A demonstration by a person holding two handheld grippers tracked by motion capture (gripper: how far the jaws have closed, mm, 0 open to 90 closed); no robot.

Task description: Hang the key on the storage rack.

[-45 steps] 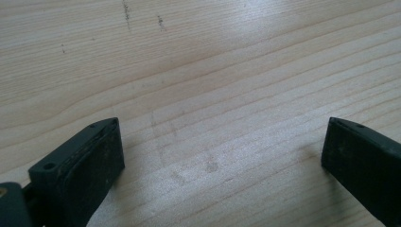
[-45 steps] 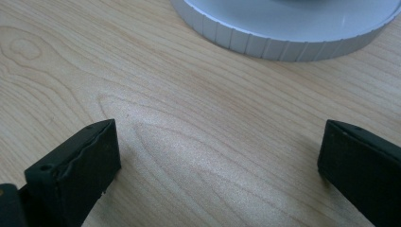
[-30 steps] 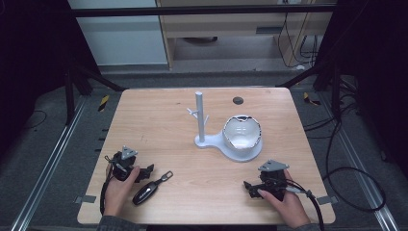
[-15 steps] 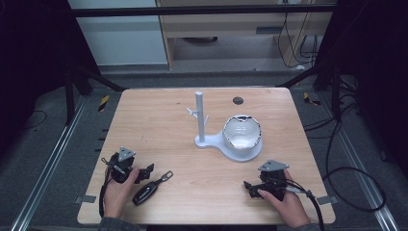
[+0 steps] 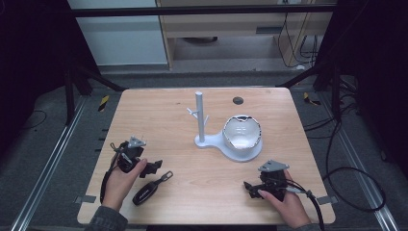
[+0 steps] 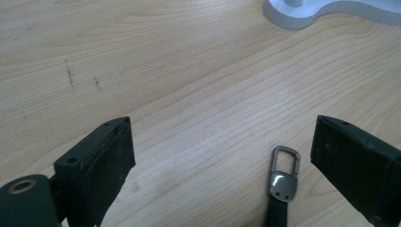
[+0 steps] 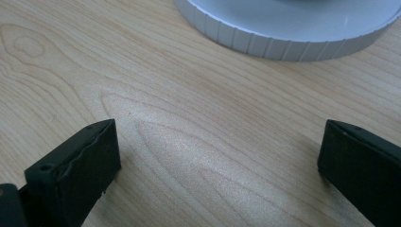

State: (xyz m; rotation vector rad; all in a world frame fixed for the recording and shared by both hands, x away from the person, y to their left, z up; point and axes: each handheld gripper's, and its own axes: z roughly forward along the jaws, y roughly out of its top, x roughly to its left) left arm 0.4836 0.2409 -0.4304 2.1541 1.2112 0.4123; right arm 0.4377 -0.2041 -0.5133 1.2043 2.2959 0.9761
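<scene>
Both tongs released: left tongs (image 5: 155, 168), right tongs (image 5: 248, 186). Key fob (image 5: 146, 191) lies flat on counter (image 5: 159, 120); risk: jaws slide it away.

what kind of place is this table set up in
Probably a lab or recording rig, not a home: a bare wooden table on a metal frame, dark curtains at the sides, loose cables on the floor, and a hand-held left gripper.

Matt pale wood table (image 5: 192, 192), glossy white plastic stand (image 5: 211, 142), brushed metal key-fob clasp (image 6: 285, 172).
</scene>
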